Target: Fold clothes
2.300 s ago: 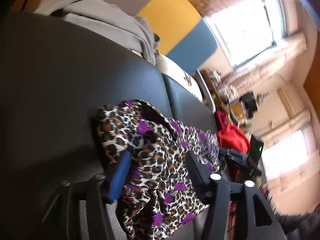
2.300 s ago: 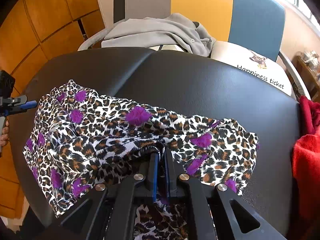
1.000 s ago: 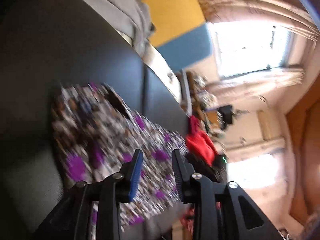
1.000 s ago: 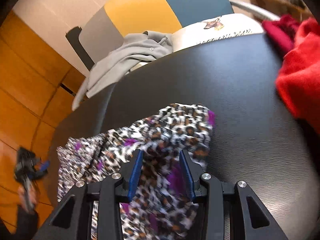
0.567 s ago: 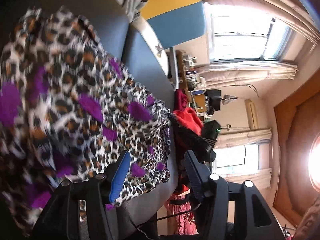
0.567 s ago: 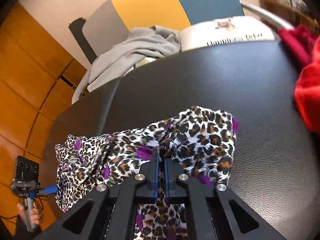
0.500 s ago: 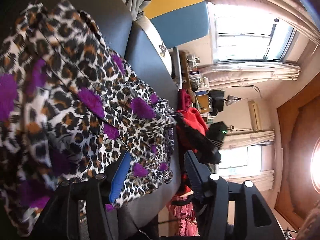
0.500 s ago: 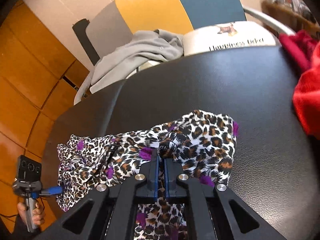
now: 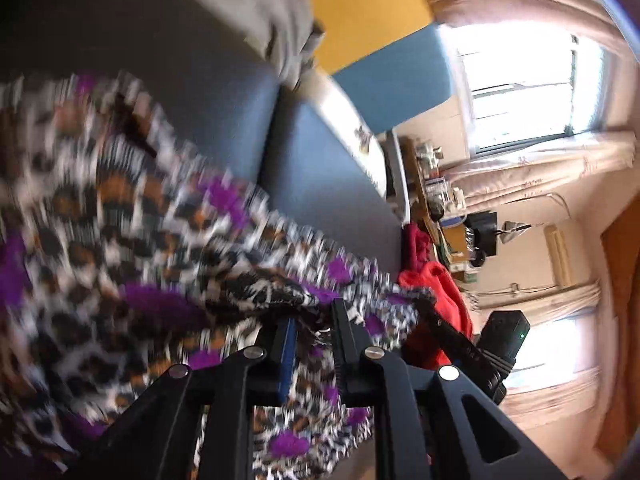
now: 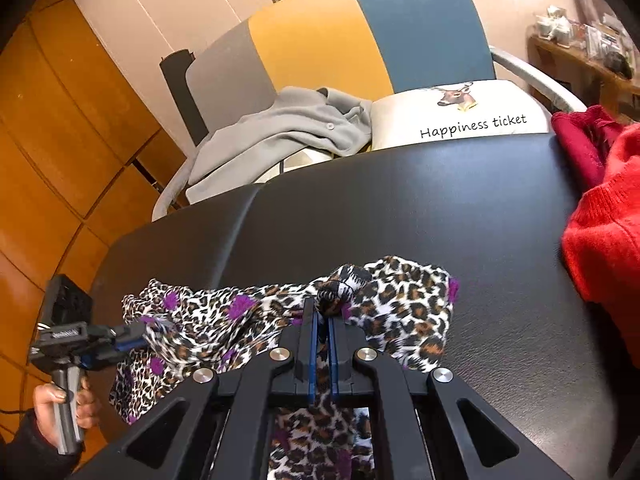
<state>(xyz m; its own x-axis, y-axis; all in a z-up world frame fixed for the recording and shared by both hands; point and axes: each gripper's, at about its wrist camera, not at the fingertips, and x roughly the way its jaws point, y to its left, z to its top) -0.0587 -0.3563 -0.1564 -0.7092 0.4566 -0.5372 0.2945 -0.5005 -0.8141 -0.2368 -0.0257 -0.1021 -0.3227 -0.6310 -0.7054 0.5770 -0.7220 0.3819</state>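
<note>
A leopard-print garment with purple spots (image 10: pixel 404 304) lies bunched at the near edge of a black padded table (image 10: pixel 400 208). My right gripper (image 10: pixel 322 316) is shut on a bunched fold of it near its middle. My left gripper (image 9: pixel 312 320) is shut on the garment's left edge; it also shows in the right wrist view (image 10: pixel 136 338), held by a hand. The garment (image 9: pixel 120 248) fills the left wrist view, blurred, with the right gripper (image 9: pixel 436 320) at its far end.
A red knit garment (image 10: pixel 604 220) lies on the table's right side. Behind the table stands a chair (image 10: pixel 360 32) holding a grey garment (image 10: pixel 280 128) and a white cushion (image 10: pixel 460 116). Orange wooden panels (image 10: pixel 52 140) are at the left.
My left gripper has closed on the garment's left edge; half a second ago it was open beside it. My right gripper stays shut on the fold; the cloth between them is more stretched.
</note>
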